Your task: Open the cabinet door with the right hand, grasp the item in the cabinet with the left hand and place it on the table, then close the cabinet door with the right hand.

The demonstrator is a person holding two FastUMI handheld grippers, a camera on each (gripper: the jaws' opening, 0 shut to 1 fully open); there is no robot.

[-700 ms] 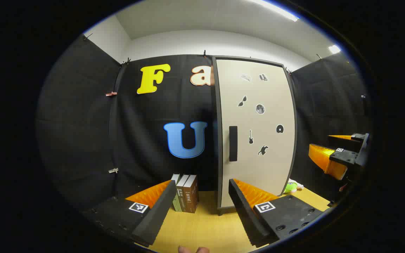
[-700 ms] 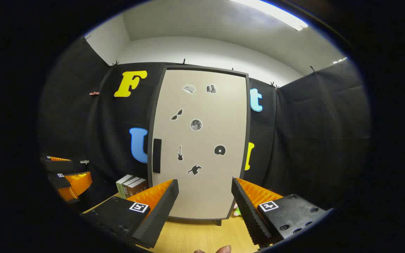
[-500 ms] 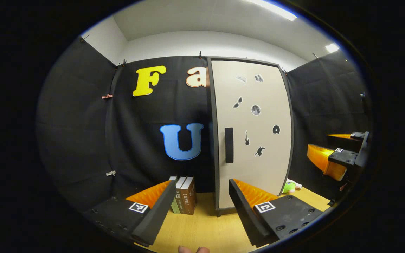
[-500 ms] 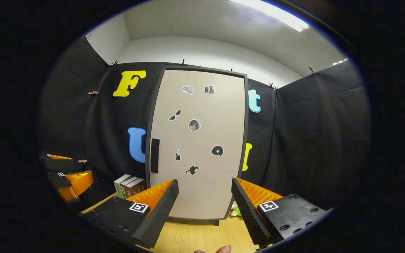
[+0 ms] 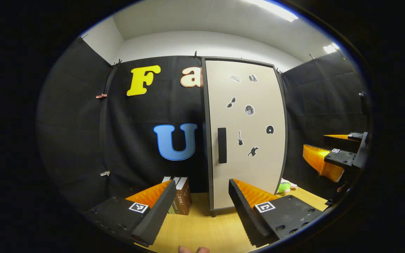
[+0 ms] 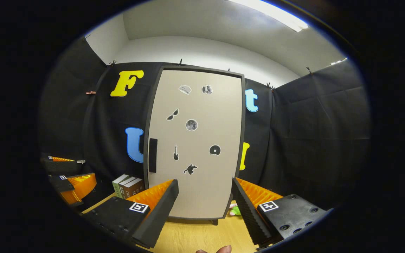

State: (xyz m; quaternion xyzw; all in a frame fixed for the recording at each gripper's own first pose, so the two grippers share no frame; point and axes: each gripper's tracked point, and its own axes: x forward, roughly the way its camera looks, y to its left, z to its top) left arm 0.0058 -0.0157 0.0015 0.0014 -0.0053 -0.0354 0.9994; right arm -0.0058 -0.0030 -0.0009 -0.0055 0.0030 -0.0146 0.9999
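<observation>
A tall cabinet (image 6: 195, 140) is standing upright on the wooden table (image 6: 195, 239) against the booth's black cloth wall, its pale cabinet door (image 5: 244, 133) sitting flush in the dark frame, so the item inside is hidden behind it. Small dark stickers (image 6: 191, 125) are dotting the door, and a dark vertical handle (image 6: 152, 155) is running down its left edge. In the right gripper view, the right gripper (image 6: 204, 207) is hovering well short of the door with its fingers spread wide and nothing between them. In the left gripper view, the left gripper (image 5: 199, 207) is likewise hanging in the air above the table, fingers apart and gripping nothing. A few books (image 5: 181, 196) are standing upright just left of the cabinet, and a small green plush toy (image 5: 284, 187) is lying on the table by the cabinet's right foot.
</observation>
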